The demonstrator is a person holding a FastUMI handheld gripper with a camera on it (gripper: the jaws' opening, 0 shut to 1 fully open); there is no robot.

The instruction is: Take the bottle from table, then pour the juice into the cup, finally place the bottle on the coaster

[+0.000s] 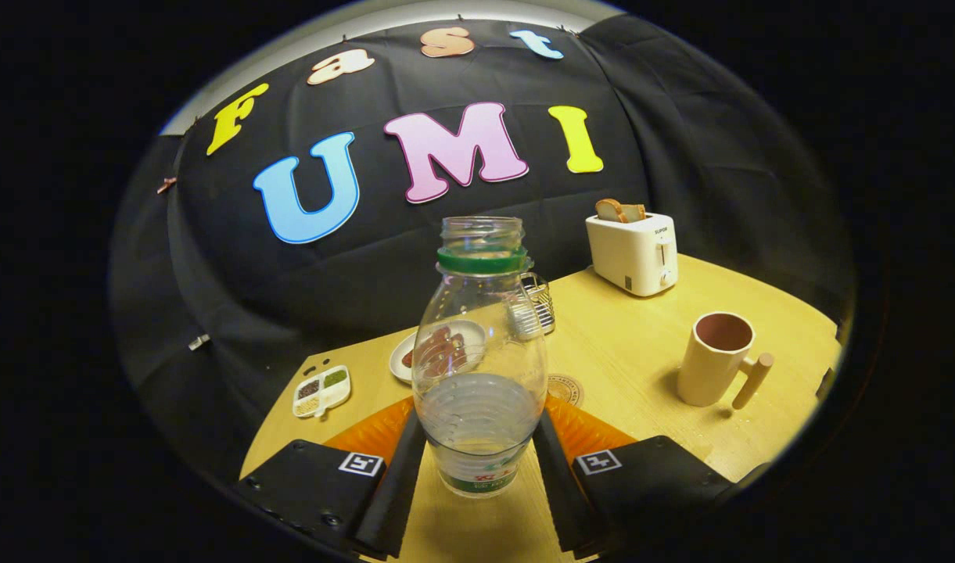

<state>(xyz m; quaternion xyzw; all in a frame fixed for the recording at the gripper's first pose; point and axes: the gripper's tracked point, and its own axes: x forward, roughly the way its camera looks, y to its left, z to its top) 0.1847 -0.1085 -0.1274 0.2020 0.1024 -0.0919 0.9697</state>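
A clear plastic bottle (479,344) with a green neck ring and no cap stands upright between my fingers, its lower part filled with clear liquid. My gripper (478,430) is shut on the bottle, one finger pressing each side of its lower body. A beige cup (716,361) with a wooden handle stands on the wooden table (626,344), beyond the fingers to the right, its mouth open upward. The round coaster (565,389) lies just behind the bottle, partly hidden by the right finger.
A white toaster (633,252) holding bread sits at the table's far side. A plate of food (405,356) and a small wire rack (538,303) lie behind the bottle. A divided dish (321,390) sits near the table's left edge.
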